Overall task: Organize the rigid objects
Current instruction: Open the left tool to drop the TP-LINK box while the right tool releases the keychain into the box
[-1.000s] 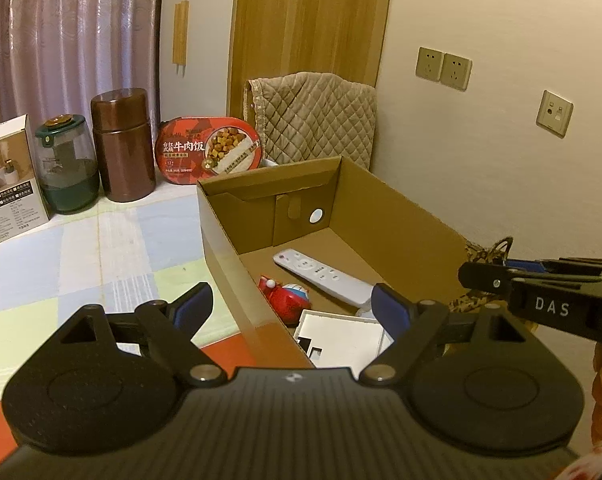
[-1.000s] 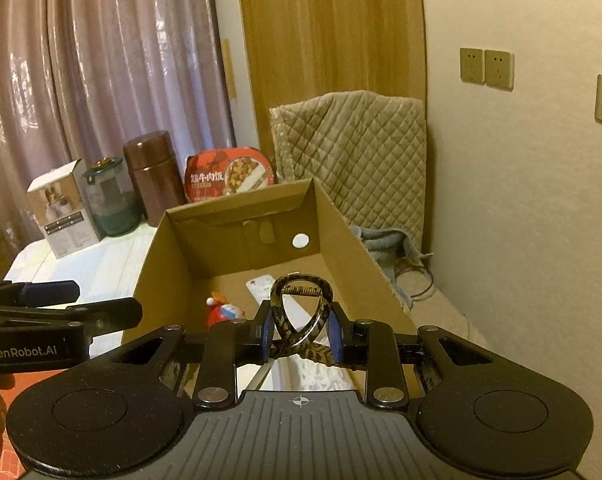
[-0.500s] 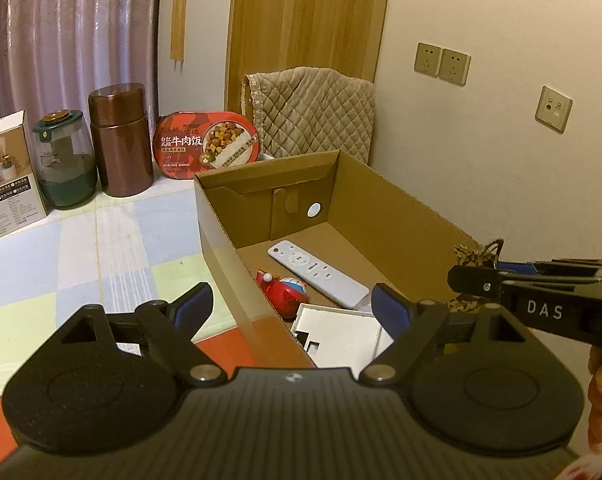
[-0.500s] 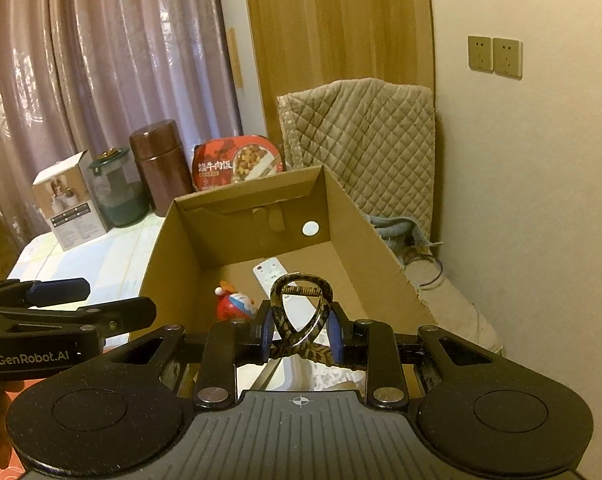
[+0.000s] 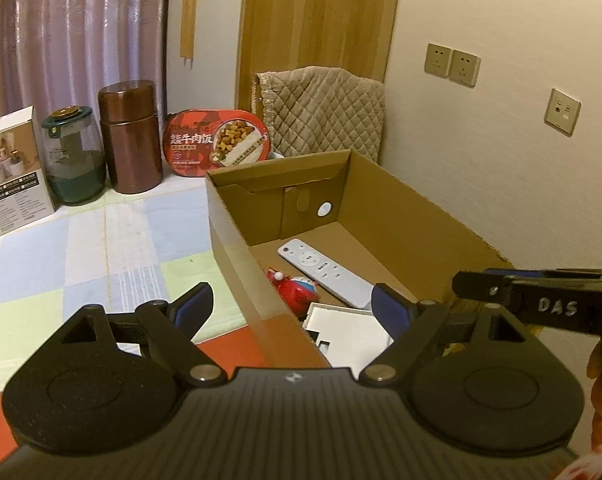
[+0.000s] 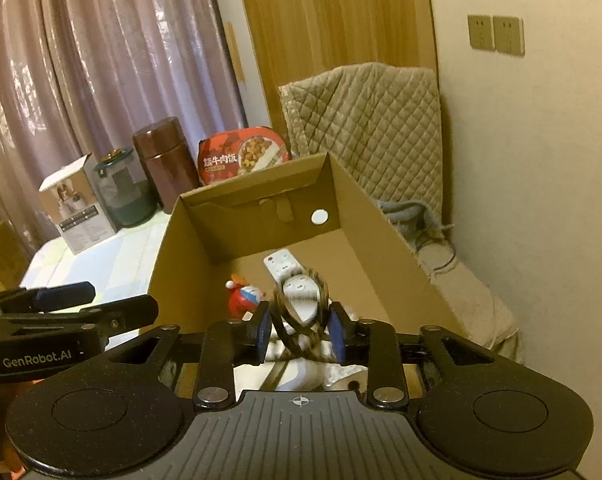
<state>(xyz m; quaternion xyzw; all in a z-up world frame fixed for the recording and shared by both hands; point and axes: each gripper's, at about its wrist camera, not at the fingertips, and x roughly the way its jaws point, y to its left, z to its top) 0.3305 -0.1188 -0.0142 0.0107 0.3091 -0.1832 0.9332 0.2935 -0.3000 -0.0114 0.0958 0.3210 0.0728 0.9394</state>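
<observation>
An open cardboard box point(image 5: 401, 200) point(image 6: 365, 224) stands on the table and holds a white remote point(image 5: 325, 272) point(image 6: 283, 264), a red toy figure point(image 5: 297, 290) point(image 6: 243, 300) and a white flat item point(image 5: 349, 328). My right gripper point(image 6: 301, 332) hovers over the box's near end. Its jaws have parted and the brown tortoiseshell hair clip point(image 6: 301, 312), blurred, sits loose between the pads. My left gripper point(image 5: 291, 306) is open and empty above the box's near left corner. The right gripper's side point(image 5: 541, 300) shows at the right of the left wrist view.
At the table's back stand a white carton point(image 5: 13, 168), a green-lidded glass jar point(image 5: 73, 156), a brown canister point(image 5: 129, 136) and a red rice-meal box point(image 5: 217, 142). A quilted cloth point(image 5: 325, 108) hangs behind the cardboard box. A wall is to the right.
The right gripper moved forward over the box and its jaws opened, releasing the hair clip, which now looks blurred and lower. The left gripper drifted slightly and stayed open.
</observation>
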